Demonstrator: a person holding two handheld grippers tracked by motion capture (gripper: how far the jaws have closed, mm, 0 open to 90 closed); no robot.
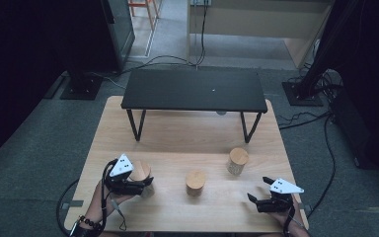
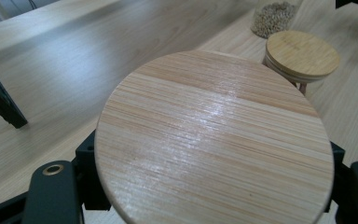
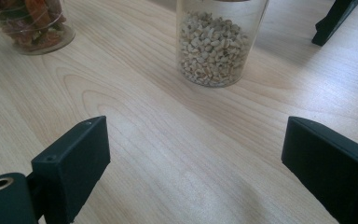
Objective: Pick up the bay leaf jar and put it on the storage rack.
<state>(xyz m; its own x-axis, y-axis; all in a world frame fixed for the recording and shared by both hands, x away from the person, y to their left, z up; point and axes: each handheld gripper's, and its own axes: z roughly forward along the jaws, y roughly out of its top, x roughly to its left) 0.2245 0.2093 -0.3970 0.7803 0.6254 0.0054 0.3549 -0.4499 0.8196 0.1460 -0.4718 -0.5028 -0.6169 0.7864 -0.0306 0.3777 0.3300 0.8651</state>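
My left gripper (image 1: 143, 183) is shut on a glass jar with a round wooden lid (image 1: 140, 171) at the table's front left. In the left gripper view that lid (image 2: 214, 135) spans the gap from one black jaw to the other. A second wooden-lidded jar (image 1: 195, 181) (image 2: 303, 56) stands at the front middle and holds orange-red pieces (image 3: 32, 23). A third jar (image 1: 237, 160) (image 3: 219, 42), farther right, holds pale beans. My right gripper (image 1: 259, 190) (image 3: 200, 163) sits open at the front right, low over bare wood, with nothing between its jaws.
A low black shelf on thin legs (image 1: 194, 90) stands across the back half of the light wooden table (image 1: 177, 133). One of its legs (image 3: 333, 18) rises beyond the bean jar. Cables and dark stands lie on the grey floor around the table.
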